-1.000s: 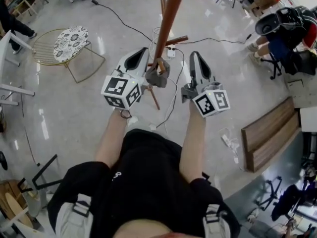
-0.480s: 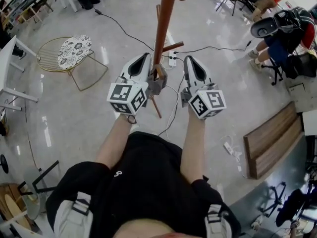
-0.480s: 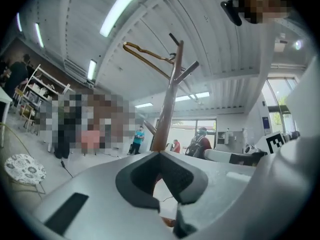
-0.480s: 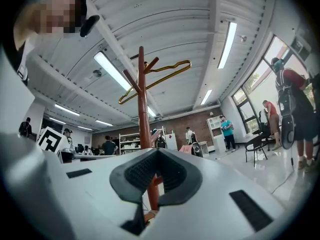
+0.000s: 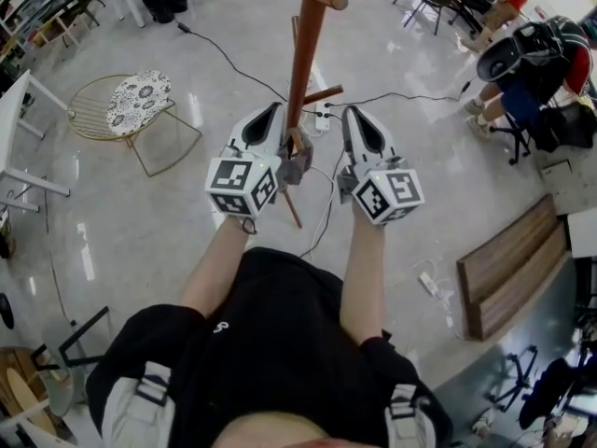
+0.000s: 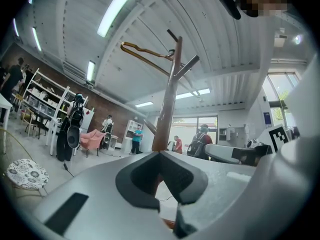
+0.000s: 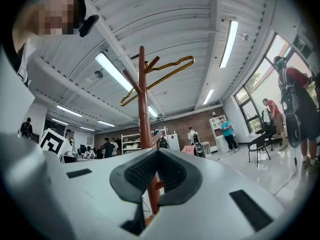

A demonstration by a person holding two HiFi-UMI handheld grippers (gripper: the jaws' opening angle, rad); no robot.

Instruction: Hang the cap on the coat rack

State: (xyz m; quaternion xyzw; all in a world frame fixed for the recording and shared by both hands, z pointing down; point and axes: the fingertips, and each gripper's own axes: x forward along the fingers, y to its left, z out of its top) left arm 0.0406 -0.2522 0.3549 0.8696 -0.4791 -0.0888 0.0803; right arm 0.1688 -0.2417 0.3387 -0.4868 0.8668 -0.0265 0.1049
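Coat rack [image 5: 306, 54] stands right in front, rising on the far side between both tools. Left tool [image 6: 160, 158] is closed, nothing in it. Right tool [image 7: 158, 156] is closed and empty too. A small grey shape [image 5: 297, 164] sits against the rack, just right of the left tool. It's likely the cap, though I can't be sure. If so, the hanging looks done and only backing away remains.
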